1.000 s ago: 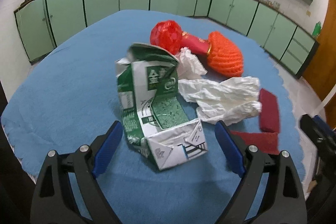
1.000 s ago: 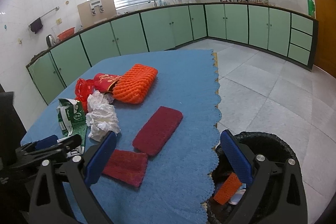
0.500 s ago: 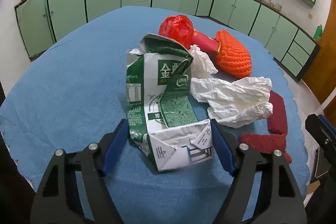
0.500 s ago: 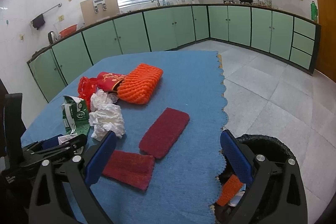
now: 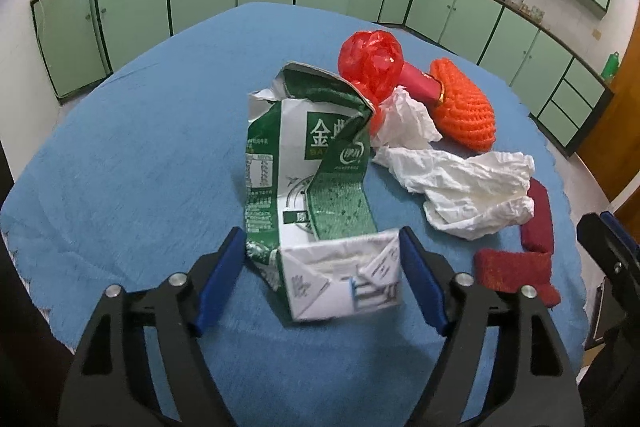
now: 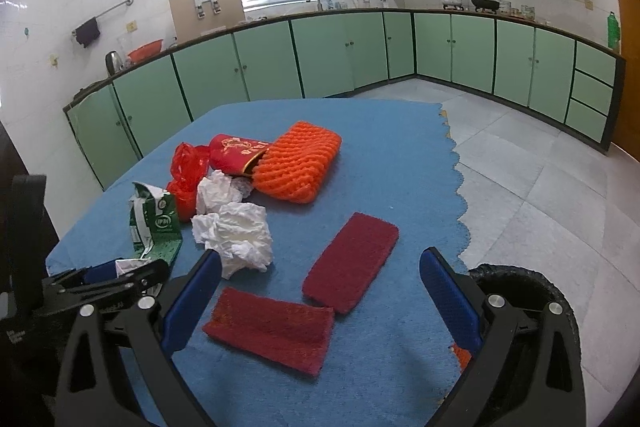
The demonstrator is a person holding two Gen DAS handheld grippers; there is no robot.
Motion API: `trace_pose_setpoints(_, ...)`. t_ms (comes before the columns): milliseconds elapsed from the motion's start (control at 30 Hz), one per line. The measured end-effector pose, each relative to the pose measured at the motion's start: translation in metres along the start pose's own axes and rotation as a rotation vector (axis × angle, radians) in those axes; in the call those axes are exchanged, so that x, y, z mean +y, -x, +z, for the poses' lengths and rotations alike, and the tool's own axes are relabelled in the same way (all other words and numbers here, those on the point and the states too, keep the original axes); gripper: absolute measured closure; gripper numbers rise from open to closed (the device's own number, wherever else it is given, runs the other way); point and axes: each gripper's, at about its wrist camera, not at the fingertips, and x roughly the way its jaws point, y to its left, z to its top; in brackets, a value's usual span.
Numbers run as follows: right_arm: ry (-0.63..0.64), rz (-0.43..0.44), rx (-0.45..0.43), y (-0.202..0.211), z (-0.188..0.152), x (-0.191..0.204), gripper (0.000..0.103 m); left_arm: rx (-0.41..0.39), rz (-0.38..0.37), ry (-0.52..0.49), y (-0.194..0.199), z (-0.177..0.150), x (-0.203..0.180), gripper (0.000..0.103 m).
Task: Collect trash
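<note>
A crushed green and white milk carton (image 5: 316, 187) lies on the blue tablecloth (image 5: 140, 167). My left gripper (image 5: 322, 283) is shut on its white bottom end, both blue pads touching it. The carton also shows in the right wrist view (image 6: 154, 223). Crumpled white tissue (image 5: 460, 183) lies right of the carton. Behind are a red plastic bag (image 5: 370, 61), a red packet (image 6: 236, 151) and orange foam netting (image 5: 464, 105). My right gripper (image 6: 320, 297) is open and empty above two dark red pads (image 6: 352, 267) (image 6: 272, 329).
A black trash bin (image 6: 524, 287) stands on the floor past the table's right edge, with orange scrap inside. The cloth's scalloped edge (image 6: 456, 179) runs along the right side. Green kitchen cabinets (image 6: 340, 51) line the walls.
My left gripper has moved forward and its jaws have closed from wide open onto the carton's bottom end. The right gripper has shifted slightly over the red pads and stays open.
</note>
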Motion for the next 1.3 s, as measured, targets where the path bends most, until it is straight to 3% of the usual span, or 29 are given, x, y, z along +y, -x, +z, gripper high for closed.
trace_pose_setpoints(200,0.006,-0.004,0.003,-0.002,0.002,0.001,0.006,0.000,0.019,0.003,-0.008,0.005,-0.004,0.022)
trace_pose_setpoints(300,0.010,-0.004,0.003,-0.005,0.005,0.002,0.006,-0.004,0.024,-0.004,-0.010,0.009,-0.006,0.031)
trace_pose_setpoints(533,0.031,0.018,0.028,-0.019,0.009,0.012,0.006,-0.017,-0.003,0.005,-0.005,0.011,0.002,0.034)
trace_pose_setpoints(733,0.041,0.034,0.027,-0.031,0.015,0.025,0.006,-0.075,0.022,0.015,0.011,0.019,0.017,0.034)
trace_pose_setpoints(933,0.043,0.028,0.038,-0.044,0.016,0.035,0.014,-0.118,0.049,0.004,0.019,0.026,0.024,0.034)
trace_pose_setpoints(1067,0.067,0.046,0.077,-0.055,0.014,0.043,0.029,-0.127,0.056,0.007,0.020,0.029,0.027,0.034)
trace_pose_setpoints(1133,0.073,0.076,0.098,-0.058,0.013,0.045,0.045,-0.129,0.053,0.008,0.020,0.029,0.027,0.034)
trace_pose_setpoints(1200,0.074,0.104,0.111,-0.060,0.013,0.045,0.067,-0.131,0.051,0.008,0.020,0.030,0.026,0.034)
trace_pose_setpoints(1300,0.082,0.122,0.102,-0.057,0.013,0.047,0.082,-0.137,0.047,0.006,0.021,0.031,0.025,0.034)
